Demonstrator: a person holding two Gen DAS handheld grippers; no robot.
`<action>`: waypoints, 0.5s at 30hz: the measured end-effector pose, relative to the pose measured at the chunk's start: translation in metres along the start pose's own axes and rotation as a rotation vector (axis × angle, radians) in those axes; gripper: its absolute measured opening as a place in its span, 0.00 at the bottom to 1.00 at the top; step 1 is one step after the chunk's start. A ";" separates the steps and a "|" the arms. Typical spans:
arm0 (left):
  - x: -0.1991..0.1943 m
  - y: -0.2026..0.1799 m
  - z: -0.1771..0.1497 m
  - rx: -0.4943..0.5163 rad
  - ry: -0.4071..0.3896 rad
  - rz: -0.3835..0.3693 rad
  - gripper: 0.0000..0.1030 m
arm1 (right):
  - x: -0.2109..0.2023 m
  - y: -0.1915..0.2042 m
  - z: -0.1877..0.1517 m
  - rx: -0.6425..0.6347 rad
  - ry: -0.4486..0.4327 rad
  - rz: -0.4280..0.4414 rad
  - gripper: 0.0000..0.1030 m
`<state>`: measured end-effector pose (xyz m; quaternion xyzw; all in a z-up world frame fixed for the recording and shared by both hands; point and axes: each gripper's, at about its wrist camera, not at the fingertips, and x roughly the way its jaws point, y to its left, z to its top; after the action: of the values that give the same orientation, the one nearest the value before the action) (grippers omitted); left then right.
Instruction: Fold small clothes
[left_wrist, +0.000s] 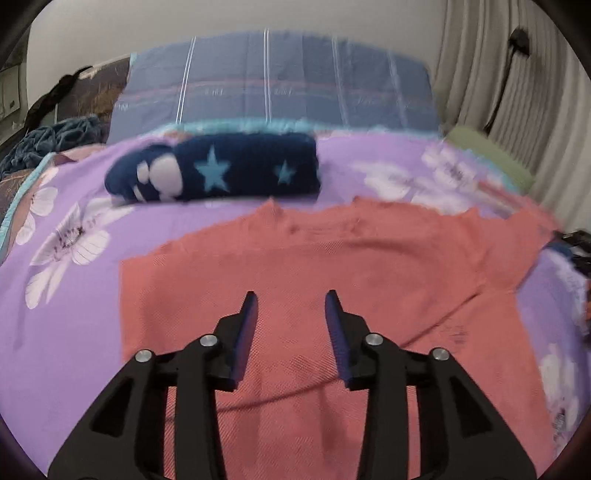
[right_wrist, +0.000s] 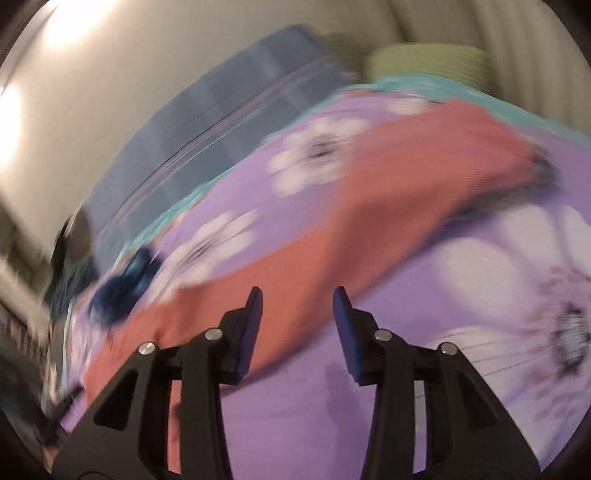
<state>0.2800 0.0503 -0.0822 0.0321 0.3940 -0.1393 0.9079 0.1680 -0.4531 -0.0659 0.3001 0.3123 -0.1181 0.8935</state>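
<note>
Left claw partly open and holding nothing above the flat pink top, right claw partly open and empty over the purple flowered bed, folded dark blue star cloth far behind

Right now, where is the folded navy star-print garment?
In the left wrist view, the folded navy star-print garment lies on the purple floral bedsheet, upper left, beyond the spread salmon-pink knit garment and before the blue striped pillow.

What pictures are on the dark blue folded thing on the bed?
Light blue stars and a white paw-like print on the dark blue folded cloth. It shows best in the left wrist view.
</note>
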 end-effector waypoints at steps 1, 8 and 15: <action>0.017 0.002 -0.006 0.010 0.046 0.082 0.38 | -0.002 -0.017 0.004 0.041 -0.009 -0.015 0.40; 0.037 0.026 -0.020 -0.056 0.065 0.135 0.44 | 0.013 -0.093 0.024 0.295 -0.027 0.026 0.43; 0.036 0.025 -0.020 -0.042 0.057 0.165 0.47 | 0.033 -0.083 0.042 0.325 -0.034 0.091 0.04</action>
<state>0.2963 0.0694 -0.1230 0.0494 0.4184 -0.0548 0.9053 0.1812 -0.5455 -0.0988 0.4526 0.2601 -0.1316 0.8427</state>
